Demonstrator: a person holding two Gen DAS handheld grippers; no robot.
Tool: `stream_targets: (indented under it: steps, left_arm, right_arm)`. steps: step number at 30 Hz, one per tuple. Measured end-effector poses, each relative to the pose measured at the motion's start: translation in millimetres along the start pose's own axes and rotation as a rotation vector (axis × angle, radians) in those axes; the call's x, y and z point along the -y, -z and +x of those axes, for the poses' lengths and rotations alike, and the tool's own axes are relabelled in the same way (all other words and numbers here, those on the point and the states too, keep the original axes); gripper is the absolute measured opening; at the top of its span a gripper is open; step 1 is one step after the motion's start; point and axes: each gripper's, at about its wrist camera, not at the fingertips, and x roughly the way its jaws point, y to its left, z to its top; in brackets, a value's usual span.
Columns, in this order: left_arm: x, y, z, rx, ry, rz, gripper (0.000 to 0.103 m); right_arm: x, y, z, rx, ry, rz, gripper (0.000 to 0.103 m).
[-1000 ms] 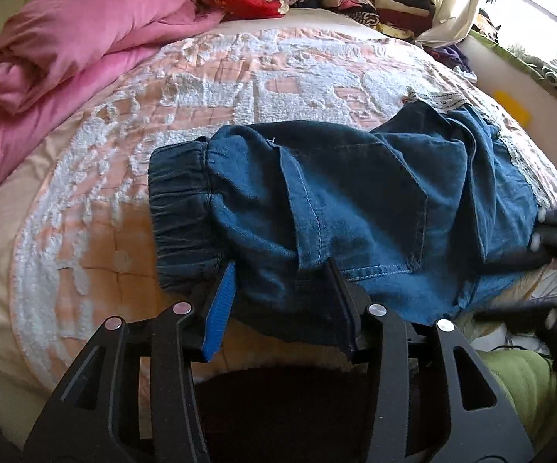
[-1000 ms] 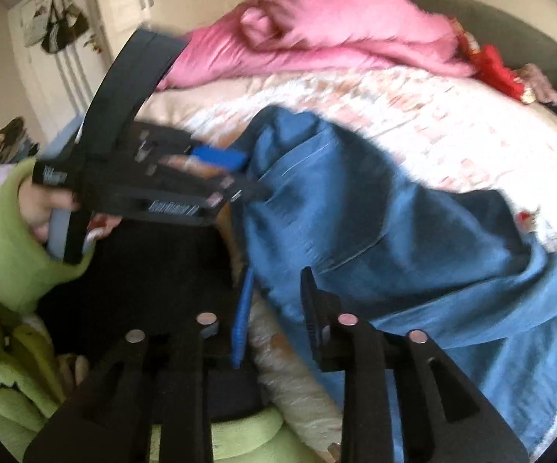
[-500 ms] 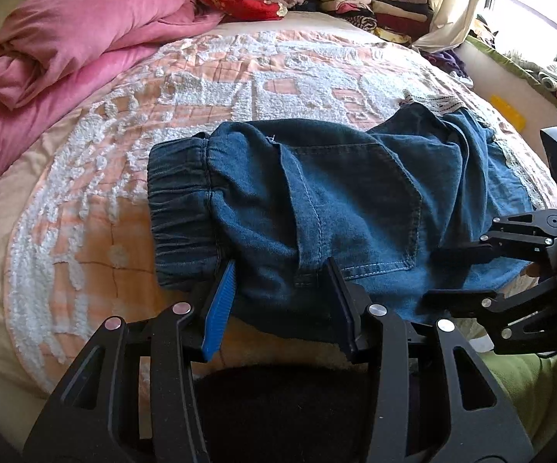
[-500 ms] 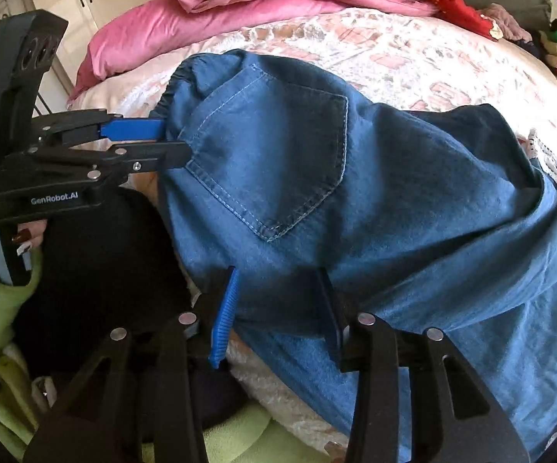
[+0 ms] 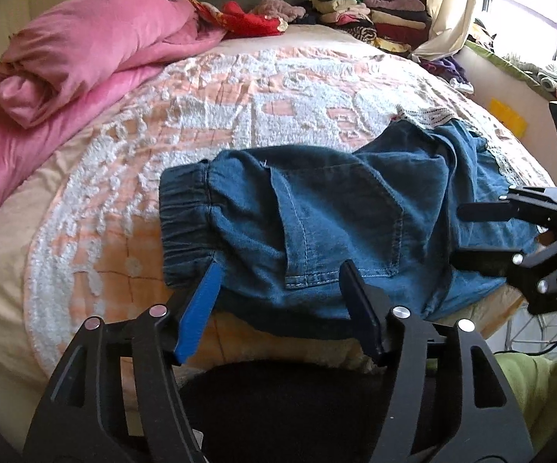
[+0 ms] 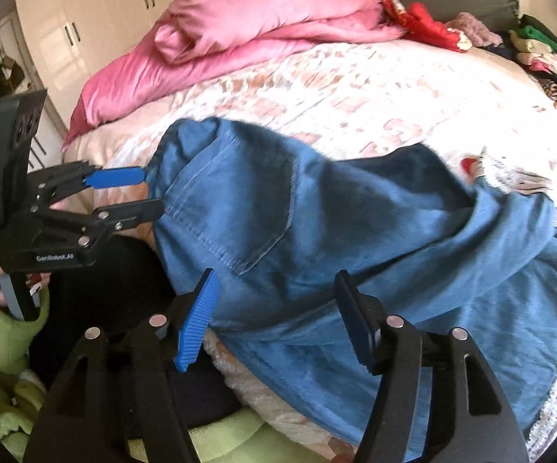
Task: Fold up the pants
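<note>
Since the earlier frame both my tongs have just been opening and have let go of the pants [image 5: 328, 227]: the left tongs [image 5: 278, 281] stand apart over the near hem by the waistband, the right tongs [image 6: 274, 293] apart over the near edge further along, cloth between the jaws but unpinched. The pants lie across the bed [image 5: 240, 88] just ahead of both tongs, waistband towards my left tongs, legs bunched beyond my right. I judge one fold is laid and released; next I must take a fresh hold, likely on the rumpled leg end, and bring it over. I count one pair of pants, two tongs, one pink quilt [image 5: 85, 54] far ahead on the left.
</note>
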Motion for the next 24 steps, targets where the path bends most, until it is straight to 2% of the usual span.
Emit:
stream_targets:
  steps: [7,8,9,10,20,24]
  left_arm:
    - [5,-5,-10,0.018,0.005,-0.013,0.072]
    - [7,-5,-11,0.020,0.007,-0.014,0.073]
    - [8,-6,-12,0.021,0.012,-0.015,0.074]
    - [10,-7,-12,0.021,0.017,-0.015,0.075]
    - [35,-13,-9,0.007,0.070,0.007,0.081]
    - [50,-15,-9,0.006,0.087,0.035,0.088]
  right_arm:
    - [25,-2,-29,0.072,0.061,0.048,0.061]
    - [29,-3,-33,0.079,0.070,0.055,0.064]
    - [34,-3,-38,0.092,0.086,0.067,0.079]
    - [39,-4,-43,0.110,0.102,0.079,0.082]
    - [79,-3,-77,0.196,0.188,0.170,0.085]
    - [89,-3,-83,0.208,0.211,0.187,0.087]
